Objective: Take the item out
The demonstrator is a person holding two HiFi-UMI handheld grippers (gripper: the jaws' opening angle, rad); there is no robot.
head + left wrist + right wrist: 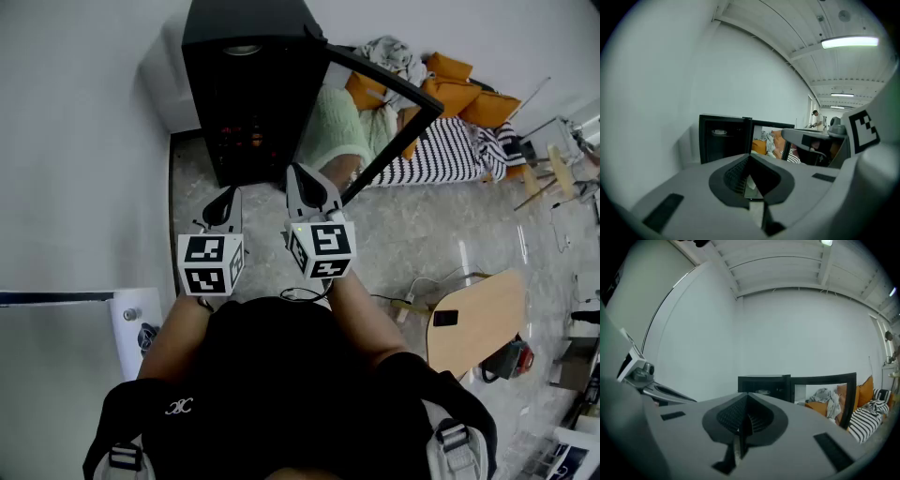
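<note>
A black cabinet (246, 94) stands against the wall ahead with its door (389, 89) swung open to the right. High in its dark interior sits a pale round thing (719, 132), also visible in the right gripper view (762, 392); I cannot tell what it is. Both grippers hover side by side in front of the opening, outside it. My left gripper (222, 206) shows a narrow gap between its jaws with nothing in it. My right gripper (314, 190) is shut and empty, its jaws meeting in a thin line.
Behind the open door lie orange cushions (450, 84), a striped fabric (441, 150) and a green cloth (339, 127). A wooden tabletop (473, 323) and floor cables (412, 295) are at the right. A white wall (75, 141) runs along the left. A person (815, 118) stands far off.
</note>
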